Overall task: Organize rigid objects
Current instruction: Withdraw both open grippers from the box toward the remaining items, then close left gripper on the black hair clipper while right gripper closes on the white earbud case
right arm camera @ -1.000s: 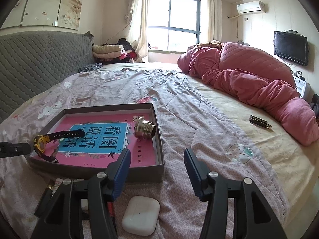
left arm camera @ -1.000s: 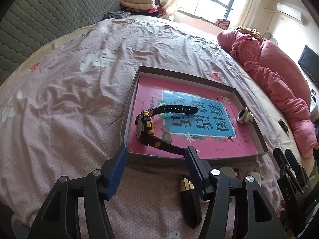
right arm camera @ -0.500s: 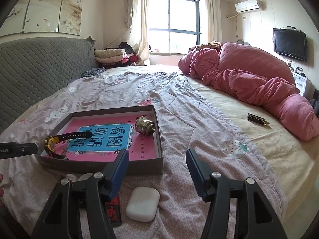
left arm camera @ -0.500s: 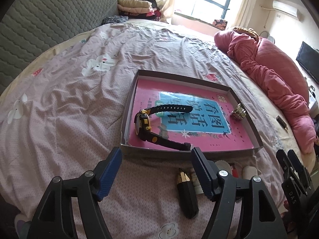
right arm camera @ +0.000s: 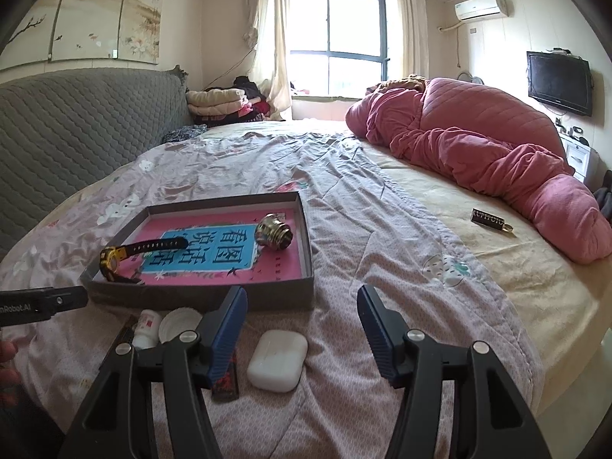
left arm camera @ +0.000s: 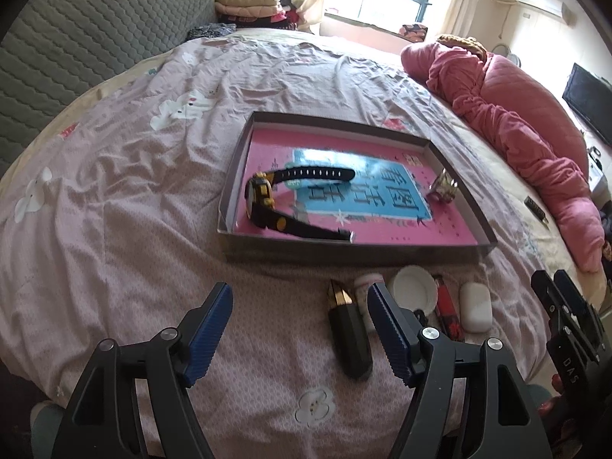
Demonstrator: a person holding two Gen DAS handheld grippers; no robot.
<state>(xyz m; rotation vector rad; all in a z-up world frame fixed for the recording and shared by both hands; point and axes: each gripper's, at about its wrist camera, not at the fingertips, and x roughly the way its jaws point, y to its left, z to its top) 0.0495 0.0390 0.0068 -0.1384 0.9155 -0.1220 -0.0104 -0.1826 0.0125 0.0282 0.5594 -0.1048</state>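
A shallow grey box (left arm camera: 344, 252) (right arm camera: 199, 294) with a pink and blue printed bottom lies on the bed. In it are a black and yellow watch (left arm camera: 264, 199) (right arm camera: 114, 260) and a brass fitting (left arm camera: 443, 187) (right arm camera: 273, 233). In front of the box lie a black and gold lighter (left arm camera: 348, 329), a small white bottle (right arm camera: 147, 329), a white round lid (left arm camera: 415, 287) (right arm camera: 179, 321), a red lighter (left arm camera: 445, 306) (right arm camera: 225, 378) and a white earbud case (left arm camera: 474, 306) (right arm camera: 277, 359). My left gripper (left arm camera: 300, 329) is open and empty, short of the box. My right gripper (right arm camera: 302, 332) is open and empty above the earbud case.
A pink quilt (right arm camera: 478, 153) is heaped on the right of the bed. A small dark tag (right arm camera: 489, 220) lies on the sheet near it. A grey quilted headboard (right arm camera: 76, 126) stands at the left, folded clothes (right arm camera: 222, 101) by the window.
My left gripper has pulled back from the box, leaving the watch inside, so the row of small objects in front now shows. My right gripper has drawn back slightly too.
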